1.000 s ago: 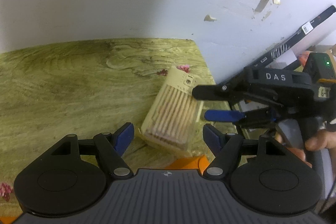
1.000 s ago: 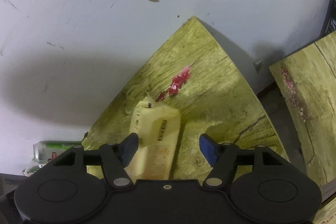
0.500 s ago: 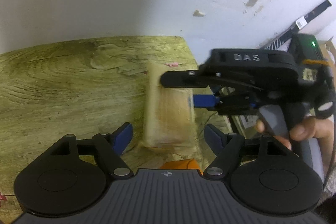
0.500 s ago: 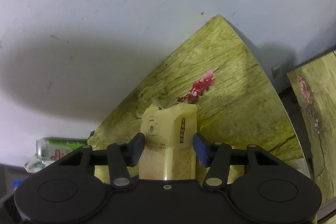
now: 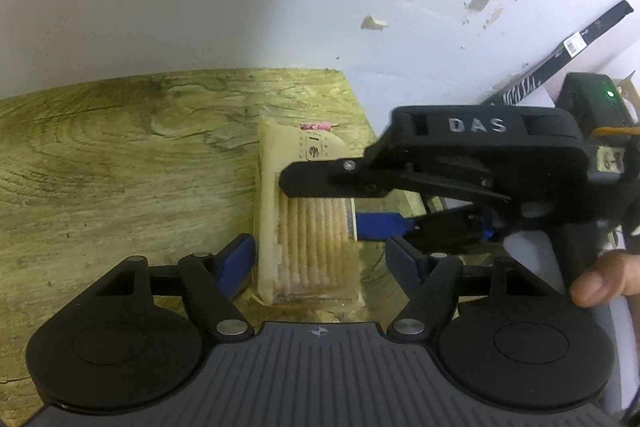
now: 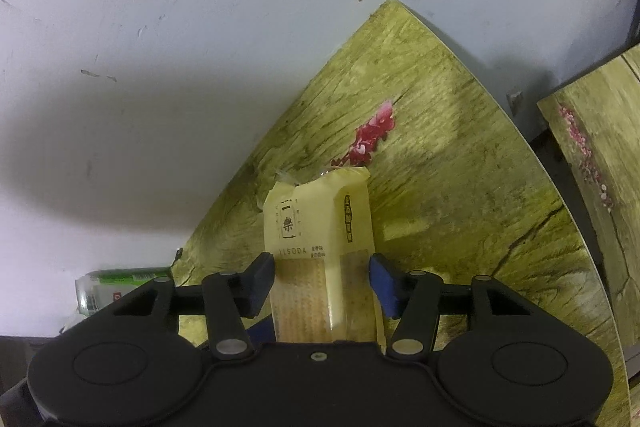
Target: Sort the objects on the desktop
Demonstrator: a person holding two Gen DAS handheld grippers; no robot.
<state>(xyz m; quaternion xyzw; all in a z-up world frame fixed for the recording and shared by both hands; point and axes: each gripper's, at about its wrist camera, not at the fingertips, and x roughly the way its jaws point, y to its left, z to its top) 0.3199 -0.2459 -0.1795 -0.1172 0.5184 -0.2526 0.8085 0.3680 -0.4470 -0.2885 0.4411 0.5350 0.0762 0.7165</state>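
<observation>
Now my right gripper (image 6: 322, 283) clamps the cracker pack (image 6: 320, 247) on the wood-grain table (image 5: 120, 163), while my left gripper (image 5: 320, 259) straddles it, spread wide.

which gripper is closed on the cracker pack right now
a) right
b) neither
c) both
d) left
a: in the right wrist view the right gripper has both blue pads pressed against the sides of the cracker pack, while in the left wrist view the left gripper is open, its pads standing apart on either side of the pack.
</observation>
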